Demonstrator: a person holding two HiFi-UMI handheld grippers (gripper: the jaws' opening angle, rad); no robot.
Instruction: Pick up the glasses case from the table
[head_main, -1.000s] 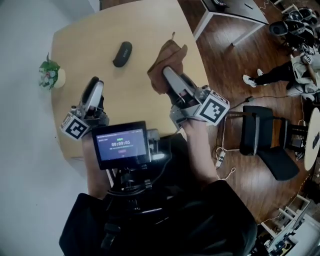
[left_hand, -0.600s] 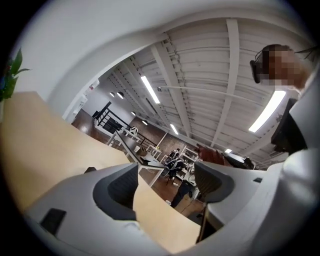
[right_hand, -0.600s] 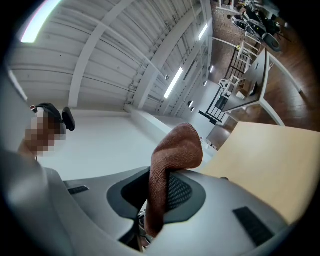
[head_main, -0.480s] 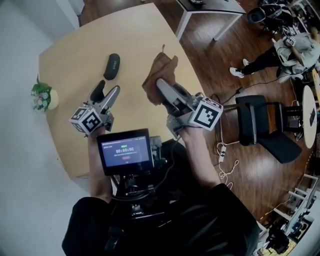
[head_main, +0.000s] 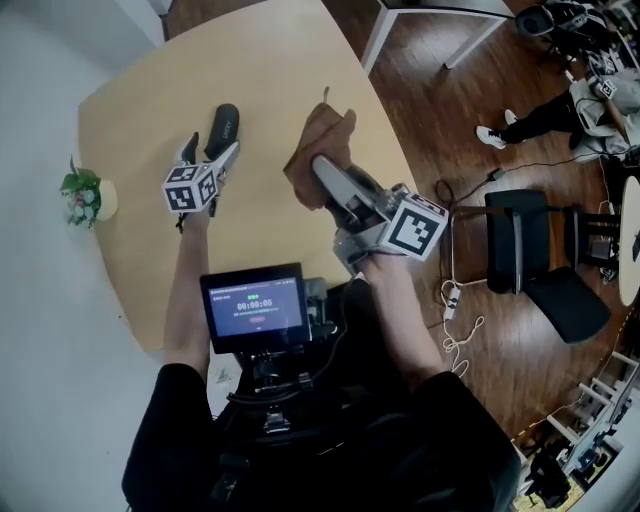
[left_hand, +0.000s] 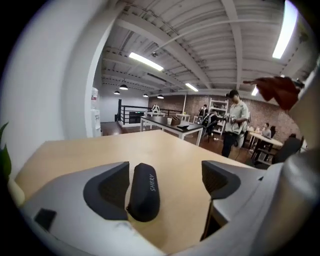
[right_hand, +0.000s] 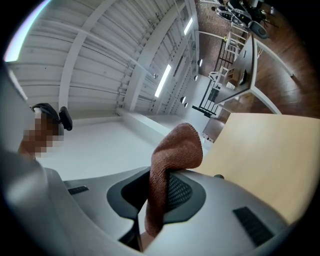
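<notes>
Lowered forward since 1 second ago, left tongs (left_hand: 165, 182) are spreading astride the black oval glasses case (left_hand: 144, 192) on the pale wooden counter (head_main: 140, 250); centre it before squeezing, while right tongs (right_hand: 160, 192) pinch the brown knitted cloth (right_hand: 175, 145).

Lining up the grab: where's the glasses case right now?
In the head view the glasses case lies on the table, left of the brown cloth. It sits between the jaws of the left tongs, which are opening, close to the left-hand pad.
</notes>
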